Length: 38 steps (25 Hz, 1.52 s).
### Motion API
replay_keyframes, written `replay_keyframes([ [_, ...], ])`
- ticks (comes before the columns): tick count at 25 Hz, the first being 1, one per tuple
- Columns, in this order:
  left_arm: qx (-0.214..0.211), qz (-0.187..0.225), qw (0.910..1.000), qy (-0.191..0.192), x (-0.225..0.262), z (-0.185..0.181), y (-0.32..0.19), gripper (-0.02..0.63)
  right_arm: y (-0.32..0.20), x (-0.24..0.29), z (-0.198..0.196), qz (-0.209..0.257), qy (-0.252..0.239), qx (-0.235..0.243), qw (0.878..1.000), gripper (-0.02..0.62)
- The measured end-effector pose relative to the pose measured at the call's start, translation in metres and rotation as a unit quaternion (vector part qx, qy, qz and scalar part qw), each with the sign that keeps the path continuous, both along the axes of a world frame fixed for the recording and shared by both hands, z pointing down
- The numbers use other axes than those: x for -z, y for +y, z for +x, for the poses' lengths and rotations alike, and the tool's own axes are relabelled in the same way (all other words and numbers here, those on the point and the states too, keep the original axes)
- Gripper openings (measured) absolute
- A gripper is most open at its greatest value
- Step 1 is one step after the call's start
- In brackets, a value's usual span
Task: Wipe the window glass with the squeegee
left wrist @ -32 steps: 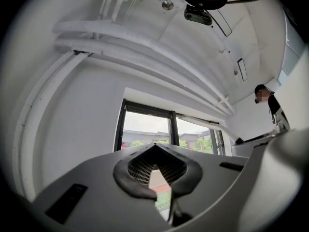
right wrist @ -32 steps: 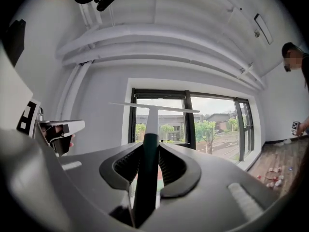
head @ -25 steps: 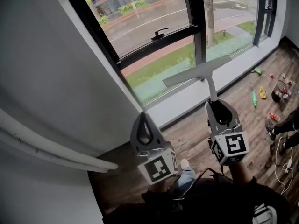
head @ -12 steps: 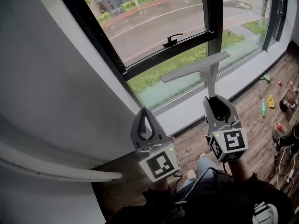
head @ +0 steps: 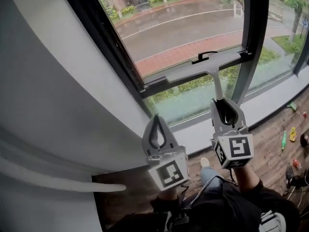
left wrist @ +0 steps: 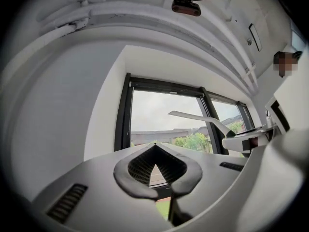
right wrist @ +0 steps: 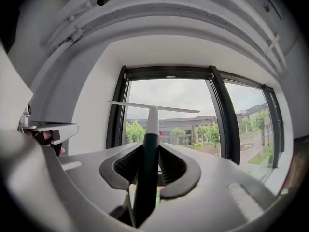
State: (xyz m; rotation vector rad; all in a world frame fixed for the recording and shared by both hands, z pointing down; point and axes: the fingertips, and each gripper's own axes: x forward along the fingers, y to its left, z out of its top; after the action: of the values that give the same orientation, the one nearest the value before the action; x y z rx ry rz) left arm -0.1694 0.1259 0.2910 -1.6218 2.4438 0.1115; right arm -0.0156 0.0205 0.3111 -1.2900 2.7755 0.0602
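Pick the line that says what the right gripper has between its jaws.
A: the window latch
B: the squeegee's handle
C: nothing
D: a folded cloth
B: in the right gripper view the right gripper has its jaws closed on the dark handle of the squeegee, whose blade stands out ahead of them.

My left gripper (head: pixel 155 121) points up toward the window frame (head: pixel 251 37). Its jaws are closed tip to tip with nothing between them, and its marker cube faces me. My right gripper (head: pixel 223 103) is beside it, nearer the frame's upright bar and a little higher. Its jaws are clamped on the dark handle of the squeegee (head: pixel 207 67). Both my forearms reach forward and upward side by side, not touching each other.
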Motion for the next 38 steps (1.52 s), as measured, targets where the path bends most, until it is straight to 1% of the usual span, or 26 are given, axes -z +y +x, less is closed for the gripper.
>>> replay_keyframes([
  [2, 0.013, 0.000, 0.9999, 0.000, 0.006, -0.014, -0.033, -0.002, -0.038, 0.010, -0.019, 0.008, -0.003, 0.011, 1.000, 0.092],
  [6, 0.031, 0.006, 0.9994, 0.015, 0.019, -0.039, -0.085, -0.002, -0.098, 0.034, -0.054, 0.025, -0.012, 0.031, 0.999, 0.092],
  [9, 0.050, 0.009, 0.9986, 0.015, 0.023, -0.054, -0.111, -0.002, -0.131, 0.053, -0.082, 0.045, -0.015, 0.047, 0.998, 0.092],
  [13, 0.063, 0.008, 0.9976, 0.028, 0.020, -0.072, -0.135, -0.003, -0.159, 0.075, -0.115, 0.069, -0.020, 0.066, 0.995, 0.092],
  [17, 0.061, -0.002, 0.9978, 0.028, 0.021, -0.085, -0.153, -0.002, -0.175, 0.094, -0.148, 0.077, -0.030, 0.077, 0.994, 0.092],
  [21, 0.051, -0.007, 0.9984, 0.023, 0.032, -0.100, -0.158, -0.002, -0.183, 0.128, -0.173, 0.083, -0.040, 0.059, 0.994, 0.092],
  [24, 0.047, -0.004, 0.9987, 0.019, 0.041, -0.115, -0.161, -0.002, -0.189, 0.161, -0.190, 0.113, -0.060, 0.046, 0.991, 0.092],
  [28, 0.035, -0.007, 0.9993, 0.013, 0.048, -0.130, -0.177, -0.002, -0.200, 0.196, -0.213, 0.139, -0.063, 0.039, 0.987, 0.092],
  [31, 0.023, -0.009, 0.9997, -0.007, 0.065, -0.136, -0.188, -0.002, -0.203, 0.222, -0.229, 0.147, -0.077, 0.041, 0.985, 0.092],
  [35, 0.004, 0.004, 0.9991, -0.041, 0.105, -0.138, -0.202, -0.002, -0.205, 0.249, -0.247, 0.163, -0.069, 0.041, 0.983, 0.092],
  [38, -0.009, 0.021, 0.9987, -0.046, 0.129, -0.138, -0.209, -0.002, -0.209, 0.268, -0.252, 0.157, -0.074, 0.040, 0.984, 0.092],
])
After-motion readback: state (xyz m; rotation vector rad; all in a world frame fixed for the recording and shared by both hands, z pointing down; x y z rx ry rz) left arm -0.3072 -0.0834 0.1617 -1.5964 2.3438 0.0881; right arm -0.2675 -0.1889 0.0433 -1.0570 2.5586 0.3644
